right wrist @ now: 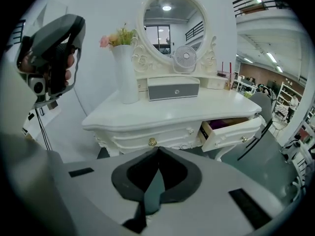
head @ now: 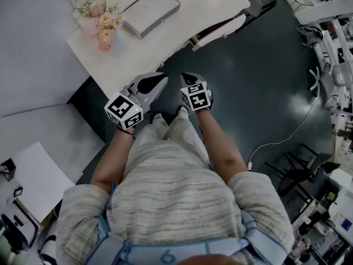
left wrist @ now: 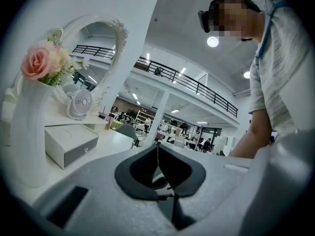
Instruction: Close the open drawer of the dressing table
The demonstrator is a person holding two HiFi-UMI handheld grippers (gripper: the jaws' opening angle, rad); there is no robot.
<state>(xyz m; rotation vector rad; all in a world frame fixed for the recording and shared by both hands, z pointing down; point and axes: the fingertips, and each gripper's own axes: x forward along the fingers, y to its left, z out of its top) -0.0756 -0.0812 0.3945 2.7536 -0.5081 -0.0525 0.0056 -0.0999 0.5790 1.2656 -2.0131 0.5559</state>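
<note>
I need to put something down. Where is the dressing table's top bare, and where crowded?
Bare: the front strip of the tabletop, from the white vase and the small drawer box forward to the edge, and the right end above the open drawer. Crowded: the back under the mirror, with vase, box and small fan.

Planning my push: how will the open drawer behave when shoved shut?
The open drawer looks rigid and boxy, so it should probably slide, not flex. It holds something purple, so likely not weightless. The tall vase on the dressing table might wobble under a hard shove.
</note>
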